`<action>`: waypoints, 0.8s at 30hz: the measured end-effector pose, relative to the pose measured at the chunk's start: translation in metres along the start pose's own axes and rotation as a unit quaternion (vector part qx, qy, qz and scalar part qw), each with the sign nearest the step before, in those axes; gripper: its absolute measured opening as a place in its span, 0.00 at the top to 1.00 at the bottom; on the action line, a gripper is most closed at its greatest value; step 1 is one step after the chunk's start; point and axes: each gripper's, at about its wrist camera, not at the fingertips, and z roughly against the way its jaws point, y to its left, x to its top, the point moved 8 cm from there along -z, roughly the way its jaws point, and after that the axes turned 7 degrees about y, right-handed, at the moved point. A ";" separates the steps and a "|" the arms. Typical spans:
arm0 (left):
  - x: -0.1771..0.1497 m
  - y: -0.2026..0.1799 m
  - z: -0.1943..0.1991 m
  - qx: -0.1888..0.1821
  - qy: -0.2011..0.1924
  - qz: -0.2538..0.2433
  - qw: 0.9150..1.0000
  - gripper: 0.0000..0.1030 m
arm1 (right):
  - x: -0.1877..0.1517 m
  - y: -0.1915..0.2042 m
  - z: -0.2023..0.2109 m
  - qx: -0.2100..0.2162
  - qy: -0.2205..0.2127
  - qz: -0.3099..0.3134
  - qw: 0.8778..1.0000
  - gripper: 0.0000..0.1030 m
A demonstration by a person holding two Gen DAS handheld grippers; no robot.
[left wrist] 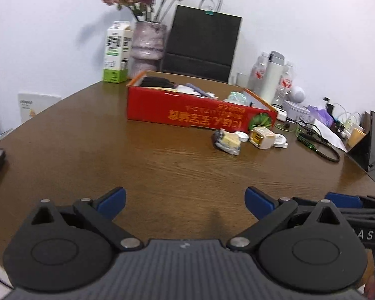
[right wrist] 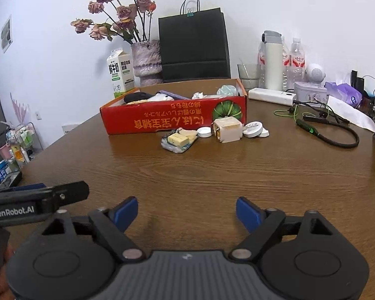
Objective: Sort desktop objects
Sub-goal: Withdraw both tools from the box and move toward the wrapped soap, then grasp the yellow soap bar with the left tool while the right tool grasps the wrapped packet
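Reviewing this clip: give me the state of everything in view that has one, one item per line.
Left hand-held gripper: open, empty, above the table.
Right hand-held gripper: open, empty.
Red box: open-topped, partly filled.
Wrapped snack: on the table, outside the box.
White cube: on the table, outside the box.
Round tin: closed, beside the cube.
Milk carton: upright, spout open.
Thermos: upright, closed.

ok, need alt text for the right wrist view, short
Open right gripper with blue fingers hovers empty over a brown wooden table. Ahead sits a red cardboard box holding sorted items, with a wrapped snack, a white charger and small white lids loose in front of it. The left gripper shows at the left edge.
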 end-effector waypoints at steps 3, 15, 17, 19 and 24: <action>0.011 -0.007 -0.011 -0.010 0.001 -0.020 1.000 0.00 | 0.009 -0.008 -0.006 -0.002 0.003 0.007 1.000 0.37; 0.079 -0.057 -0.115 -0.074 0.040 -0.124 0.989 0.46 | 0.076 -0.049 -0.066 -0.002 0.003 0.025 1.000 0.51; 0.086 -0.065 -0.133 -0.086 0.054 -0.130 0.986 0.46 | 0.082 -0.055 -0.076 0.003 0.002 0.017 1.000 0.51; 0.088 -0.070 -0.149 -0.094 0.071 -0.126 0.985 0.52 | 0.083 -0.060 -0.084 0.013 0.007 0.008 1.000 0.51; 0.088 -0.070 -0.164 -0.106 0.087 -0.107 0.985 0.70 | 0.078 -0.055 -0.101 0.029 0.024 0.012 0.999 0.51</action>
